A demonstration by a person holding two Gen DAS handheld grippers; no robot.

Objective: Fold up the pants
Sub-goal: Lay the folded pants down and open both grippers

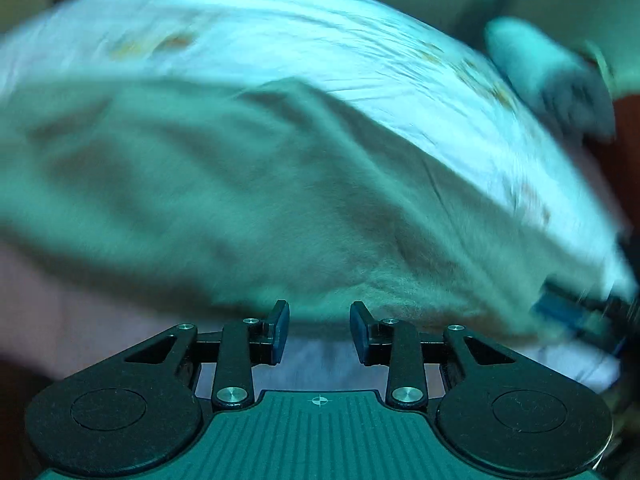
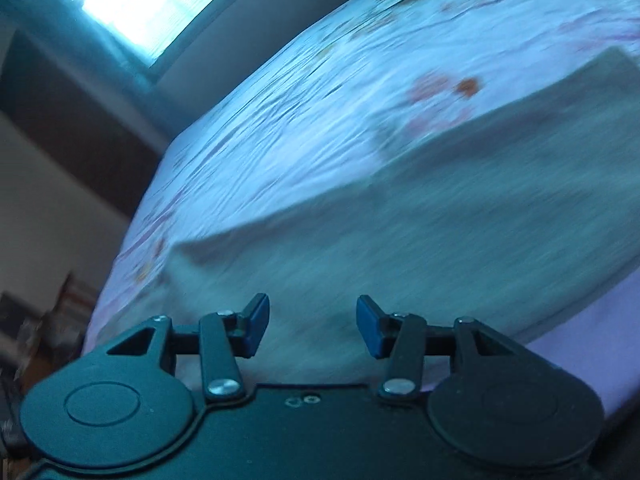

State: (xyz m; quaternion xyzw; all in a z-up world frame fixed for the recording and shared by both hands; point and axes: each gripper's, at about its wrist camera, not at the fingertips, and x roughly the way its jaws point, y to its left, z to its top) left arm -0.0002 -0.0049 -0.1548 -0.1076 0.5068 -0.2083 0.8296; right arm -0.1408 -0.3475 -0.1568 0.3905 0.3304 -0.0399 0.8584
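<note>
Both claws, left and right, spread and empty; I'd slow down, pinch the pants hem squarely off the bedsheet.

1. Bed w/ pale crumpled sheet, faint orange-pink floral print; also in left view.
2. Bright window, upper left of right view.
3. Blurred clutter by bed's left side, unclear.
</note>
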